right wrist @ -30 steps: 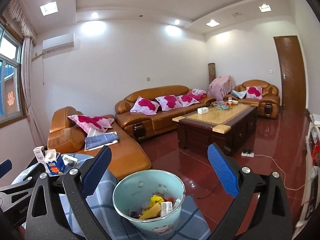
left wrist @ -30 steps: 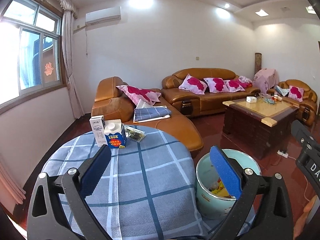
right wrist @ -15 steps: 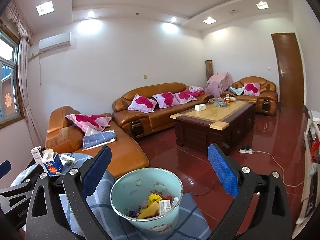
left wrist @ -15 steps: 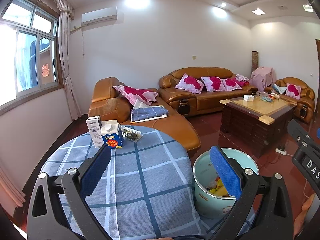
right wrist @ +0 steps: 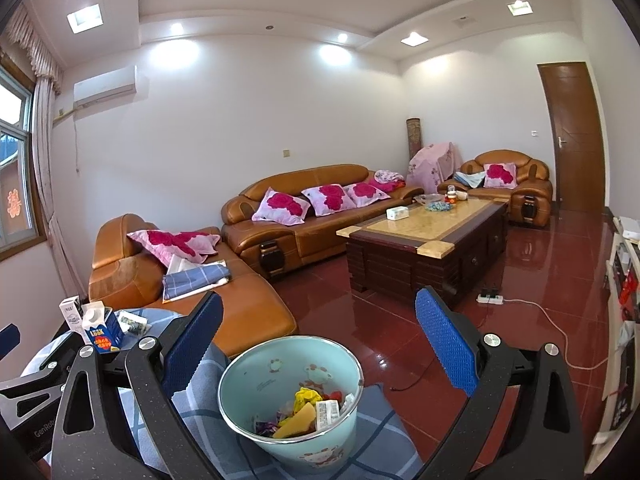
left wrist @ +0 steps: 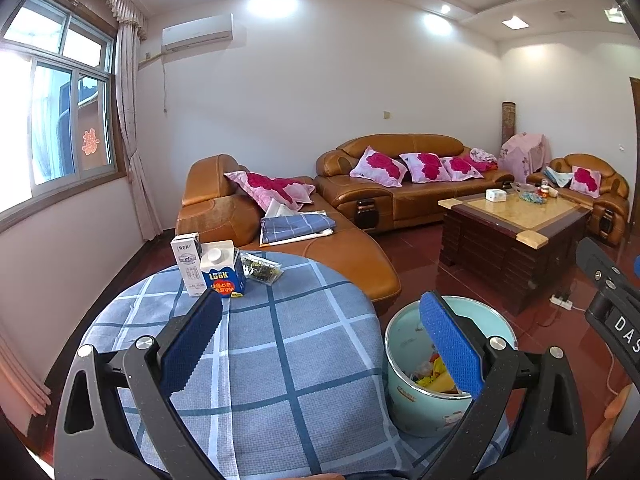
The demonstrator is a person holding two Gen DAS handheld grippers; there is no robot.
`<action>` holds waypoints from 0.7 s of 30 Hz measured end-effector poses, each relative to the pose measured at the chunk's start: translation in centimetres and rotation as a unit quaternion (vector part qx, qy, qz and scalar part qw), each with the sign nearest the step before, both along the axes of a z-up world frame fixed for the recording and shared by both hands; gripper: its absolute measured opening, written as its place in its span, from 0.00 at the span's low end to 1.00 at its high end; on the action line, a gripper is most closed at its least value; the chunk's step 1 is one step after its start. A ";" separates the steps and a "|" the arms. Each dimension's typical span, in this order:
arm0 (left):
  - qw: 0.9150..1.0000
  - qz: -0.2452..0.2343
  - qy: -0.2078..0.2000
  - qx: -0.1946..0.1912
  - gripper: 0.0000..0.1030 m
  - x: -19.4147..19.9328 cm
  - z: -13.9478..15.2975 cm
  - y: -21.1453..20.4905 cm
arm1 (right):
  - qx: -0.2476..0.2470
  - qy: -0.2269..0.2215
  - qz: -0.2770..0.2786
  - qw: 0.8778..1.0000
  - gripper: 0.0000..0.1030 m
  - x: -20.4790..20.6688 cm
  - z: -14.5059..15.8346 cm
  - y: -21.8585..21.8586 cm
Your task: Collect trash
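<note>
Found the left gripper (left wrist: 320,296) spread wide, with nothing between its blue pads (left wrist: 192,344). Found the right gripper (right wrist: 318,296) the same, wide and empty, hanging just above the pale green bin (right wrist: 304,452).

Located the remaining trash at the far edge of the round table (left wrist: 280,340): a white milk box (left wrist: 188,264) and a blue carton (left wrist: 222,276), both upright and touching side by side, and a crumpled snack wrapper (left wrist: 262,270) lying just beside the carton. Located the bin on the checked cloth near the right edge of the table, already partly filled with wrappers.

Judged several risks from here:
- Toppling one box while closing on the other, because of the contact between them.
- Pushing a box over the far edge through a long reach and a forward bump, with so little table behind them.
- Spilling, in case of liquid left inside the carton; could not tell this.
- Pinching the cloth together with the flat wrapper, and so dragging the cloth and the bin with it.
- Knocking the bin off the near edge with either gripper during the drop.
</note>
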State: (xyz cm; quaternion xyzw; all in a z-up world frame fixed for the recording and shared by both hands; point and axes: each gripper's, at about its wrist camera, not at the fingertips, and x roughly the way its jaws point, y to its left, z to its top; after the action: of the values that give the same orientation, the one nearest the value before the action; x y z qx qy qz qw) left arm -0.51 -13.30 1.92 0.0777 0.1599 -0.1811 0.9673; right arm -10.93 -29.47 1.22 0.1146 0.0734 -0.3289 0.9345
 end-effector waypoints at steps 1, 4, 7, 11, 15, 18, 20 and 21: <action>1.000 0.000 0.001 -0.001 0.94 0.0 0.0 0.0 | 0.000 0.000 0.000 1.000 0.92 0.0 0.0 0.0; 1.000 0.002 0.000 -0.001 0.94 0.0 0.0 0.1 | -0.001 0.001 0.000 1.000 0.92 0.0 0.0 0.0; 1.000 0.002 0.000 0.000 0.94 0.0 0.0 0.2 | 0.001 0.001 0.000 1.000 0.92 0.0 0.0 -0.1; 1.000 0.002 -0.001 0.000 0.94 0.0 0.0 0.2 | 0.002 0.000 0.000 1.000 0.92 -0.1 0.0 -0.1; 1.000 0.003 -0.001 -0.001 0.94 0.0 0.0 0.3 | 0.001 -0.001 0.000 1.000 0.92 -0.1 -0.1 -0.2; 1.000 0.002 -0.001 -0.001 0.94 0.0 0.0 0.3 | 0.002 0.000 0.001 1.000 0.92 0.0 -0.1 -0.2; 1.000 0.002 -0.001 -0.001 0.94 0.0 0.0 0.3 | 0.003 -0.001 0.000 1.000 0.92 -0.1 -0.2 -0.2; 1.000 0.002 -0.001 -0.001 0.94 0.0 0.0 0.3 | 0.003 -0.001 0.000 1.000 0.92 -0.1 -0.1 -0.2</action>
State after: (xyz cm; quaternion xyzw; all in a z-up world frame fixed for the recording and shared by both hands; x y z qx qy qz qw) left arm -0.52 -12.96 1.90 0.0768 0.1588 -0.1796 0.9678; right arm -11.04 -29.62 1.08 0.1176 0.0738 -0.3286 0.9342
